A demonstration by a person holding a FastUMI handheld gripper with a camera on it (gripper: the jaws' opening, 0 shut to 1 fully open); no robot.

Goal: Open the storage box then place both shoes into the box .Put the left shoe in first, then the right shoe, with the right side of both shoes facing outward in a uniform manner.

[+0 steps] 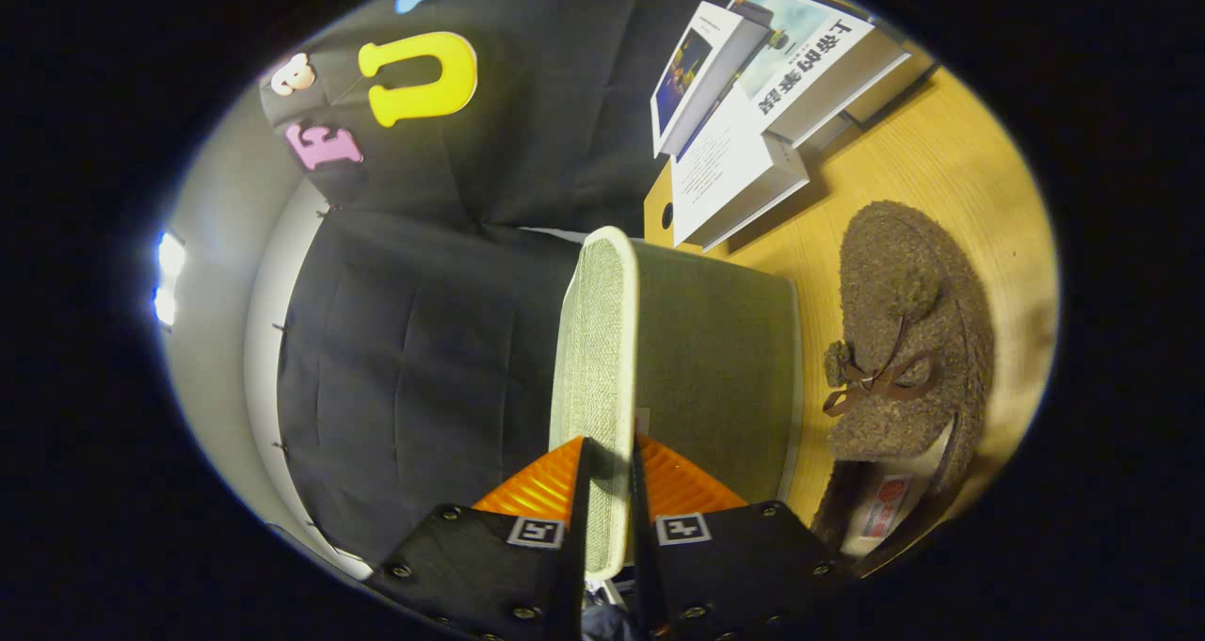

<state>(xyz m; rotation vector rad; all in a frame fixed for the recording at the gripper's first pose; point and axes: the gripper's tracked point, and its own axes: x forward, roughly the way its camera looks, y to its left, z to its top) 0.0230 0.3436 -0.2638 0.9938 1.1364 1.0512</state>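
Jaws nearly closed, clamped on the raised lid (602, 359) of the storage box (725, 368), shoe (904, 340) beside it.

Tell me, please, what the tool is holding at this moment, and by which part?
The tool is shut on the storage box lid, pinching its edge between both fingers; the lid stands raised beside the brown fuzzy shoe.

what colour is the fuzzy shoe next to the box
Brown, with a darker brown bow; the shoe shows best in the gripper view.
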